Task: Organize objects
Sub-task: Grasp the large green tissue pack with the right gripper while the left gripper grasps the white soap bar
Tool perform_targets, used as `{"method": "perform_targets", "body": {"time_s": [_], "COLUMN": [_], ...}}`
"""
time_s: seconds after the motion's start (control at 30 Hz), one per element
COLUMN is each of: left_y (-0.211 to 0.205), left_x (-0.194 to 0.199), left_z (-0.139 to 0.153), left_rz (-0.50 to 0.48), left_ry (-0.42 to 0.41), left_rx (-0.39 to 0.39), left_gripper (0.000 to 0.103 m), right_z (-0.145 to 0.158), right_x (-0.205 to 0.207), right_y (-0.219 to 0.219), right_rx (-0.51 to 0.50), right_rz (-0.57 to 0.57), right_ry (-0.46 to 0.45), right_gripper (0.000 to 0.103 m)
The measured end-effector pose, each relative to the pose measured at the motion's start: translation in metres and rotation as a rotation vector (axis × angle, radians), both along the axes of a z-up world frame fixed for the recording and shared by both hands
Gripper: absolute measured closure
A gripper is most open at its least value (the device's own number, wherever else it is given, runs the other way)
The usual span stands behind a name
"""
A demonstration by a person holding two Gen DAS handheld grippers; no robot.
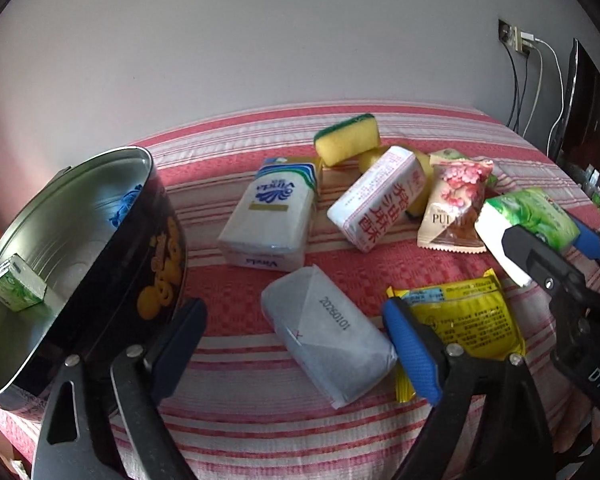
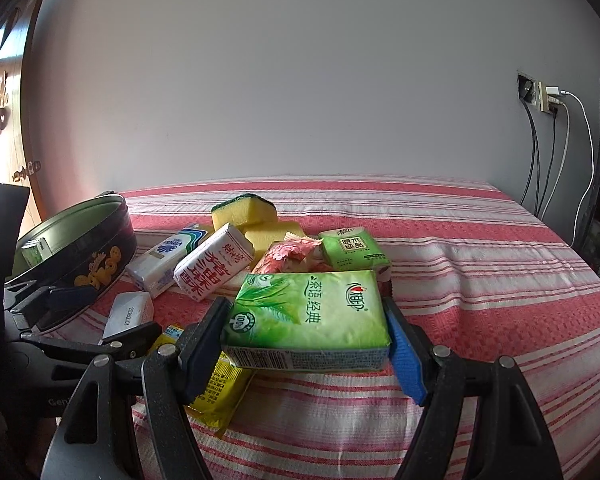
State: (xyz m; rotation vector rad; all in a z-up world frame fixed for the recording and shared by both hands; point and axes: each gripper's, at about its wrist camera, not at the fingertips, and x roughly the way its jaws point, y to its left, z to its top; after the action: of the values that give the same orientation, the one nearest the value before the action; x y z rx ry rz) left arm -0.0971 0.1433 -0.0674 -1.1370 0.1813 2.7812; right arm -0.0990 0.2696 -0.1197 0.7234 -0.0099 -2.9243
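Right fingers (image 2: 304, 344) clamped on green tissue pack (image 2: 308, 316), half-hiding yellow packet (image 2: 216, 390); left fingers (image 1: 296, 352) apart around grey pack (image 1: 328, 340).

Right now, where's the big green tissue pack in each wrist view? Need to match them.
Left wrist: green tissue pack at the right edge, clamped in the right gripper, above the yellow packet.
Right wrist: the pack sits centre-bottom, between the right gripper's fingers, lifted over the striped cloth.
Shared landmark: the round black tin, at the left in both views.
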Motion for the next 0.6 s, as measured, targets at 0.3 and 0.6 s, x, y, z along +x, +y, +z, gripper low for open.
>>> {"method": "perform_targets", "body": {"time_s": [0.3, 0.6], "left_y": [-0.019, -0.013], "left_x": [0.0, 0.003], "left_z": [-0.004, -0.009], "left_rz": [0.037, 0.013], "left_ry": [-0.022, -0.015], "left_rx": [0.05, 0.031], "left_gripper": [0.034, 0.068], "right_z": [0.0, 0.0], "right_x": [0.003, 0.006], "right_y": [0.002, 0.004], "right_rx": [0.0, -0.009], "right_rz": [-0.004, -0.006], "right_ry": [0.017, 0.03], "right_gripper": [0.028, 0.028]}}
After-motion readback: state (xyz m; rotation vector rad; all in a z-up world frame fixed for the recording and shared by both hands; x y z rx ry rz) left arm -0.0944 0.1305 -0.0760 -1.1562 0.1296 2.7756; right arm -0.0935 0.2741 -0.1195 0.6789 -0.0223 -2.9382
